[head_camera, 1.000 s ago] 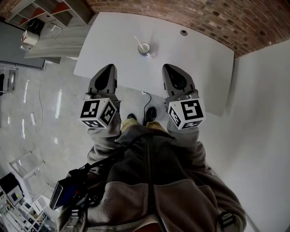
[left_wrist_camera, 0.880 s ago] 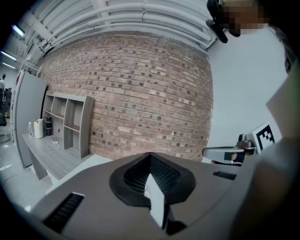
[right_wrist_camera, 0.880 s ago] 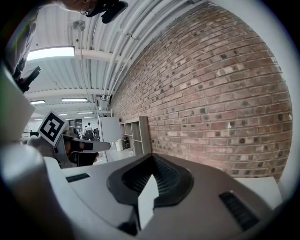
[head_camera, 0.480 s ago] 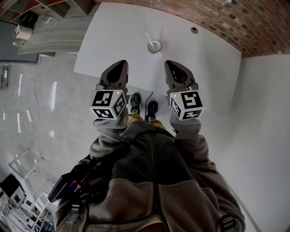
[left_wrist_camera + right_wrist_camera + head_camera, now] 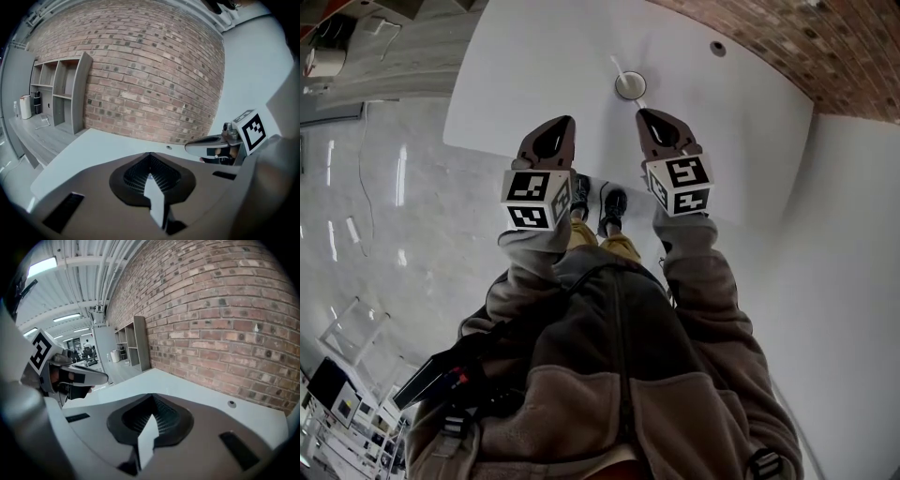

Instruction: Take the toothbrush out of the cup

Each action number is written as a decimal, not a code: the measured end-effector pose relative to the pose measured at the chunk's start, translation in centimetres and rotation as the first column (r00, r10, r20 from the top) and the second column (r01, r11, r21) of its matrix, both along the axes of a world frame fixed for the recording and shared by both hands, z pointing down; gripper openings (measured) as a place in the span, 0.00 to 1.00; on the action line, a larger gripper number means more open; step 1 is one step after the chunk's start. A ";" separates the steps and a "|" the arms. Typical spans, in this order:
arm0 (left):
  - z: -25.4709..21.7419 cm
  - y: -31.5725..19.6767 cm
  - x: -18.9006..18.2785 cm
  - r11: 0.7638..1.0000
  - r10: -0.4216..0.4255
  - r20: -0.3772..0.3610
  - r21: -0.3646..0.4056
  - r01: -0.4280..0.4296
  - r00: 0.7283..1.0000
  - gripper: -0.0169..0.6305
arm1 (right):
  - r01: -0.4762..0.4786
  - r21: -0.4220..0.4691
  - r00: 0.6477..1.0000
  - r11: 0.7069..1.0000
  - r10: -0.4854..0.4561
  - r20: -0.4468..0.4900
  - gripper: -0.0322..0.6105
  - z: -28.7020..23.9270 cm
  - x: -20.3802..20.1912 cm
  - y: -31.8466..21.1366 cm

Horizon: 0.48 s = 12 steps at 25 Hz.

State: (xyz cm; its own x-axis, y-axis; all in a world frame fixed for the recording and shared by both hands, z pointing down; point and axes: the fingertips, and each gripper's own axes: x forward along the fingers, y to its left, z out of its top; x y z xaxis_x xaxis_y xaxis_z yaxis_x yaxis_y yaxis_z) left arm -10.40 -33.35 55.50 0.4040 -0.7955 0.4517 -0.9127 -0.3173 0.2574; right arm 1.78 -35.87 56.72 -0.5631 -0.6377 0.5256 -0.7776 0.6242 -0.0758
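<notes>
Head view: white tabletop (image 5: 534, 66) fills the upper middle of the frame. Brick wall (image 5: 787, 37) runs along the upper right and glossy floor (image 5: 384, 187) lies at left. The person's fleece jacket (image 5: 619, 375) takes up the lower half, with shoes (image 5: 600, 199) at the tabletop's near edge.

Left tool (image 5: 562, 124) and right tool (image 5: 643, 114) are held side by side over the near part of the tabletop, tips toward the top of the frame.

Only this view shows the cup (image 5: 630, 85). It stands upright on the tabletop, above and between the two tool tips. It is close to the right tool's tip and farther from the left; no contact is visible. The toothbrush (image 5: 619, 66) stands in the cup, its thin white handle leaning toward the upper left. A small round grommet (image 5: 717, 48) sits further toward the upper right.

Left gripper view: left tool (image 5: 150, 161) has its jaws brought together with nothing between them. The right tool (image 5: 213, 143) shows at mid right. An open shelf unit (image 5: 61, 93) stands against the brick at left, which the head view does not show clearly.

Right gripper view: right tool (image 5: 151, 401) likewise has its jaws together and holds nothing. The left tool (image 5: 79, 373) shows at mid left. This view adds ceiling light strips (image 5: 65, 317) at upper left.
</notes>
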 end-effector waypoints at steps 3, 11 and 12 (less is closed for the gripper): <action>1.7 -0.9 -0.7 1.000 -0.001 0.008 -0.025 0.001 1.000 0.03 | 0.016 -0.022 1.000 1.000 -0.016 -0.008 0.05 2.3 -0.6 -2.0; 5.6 -2.3 -2.7 0.996 -0.024 -0.007 -0.092 0.023 1.000 0.03 | 0.073 -0.078 0.997 0.994 -0.076 -0.034 0.05 8.1 -2.0 -5.6; 5.9 -2.4 -2.7 0.995 -0.024 -0.008 -0.099 0.023 1.000 0.03 | 0.081 -0.092 0.995 0.993 -0.085 -0.043 0.05 8.9 -2.0 -5.9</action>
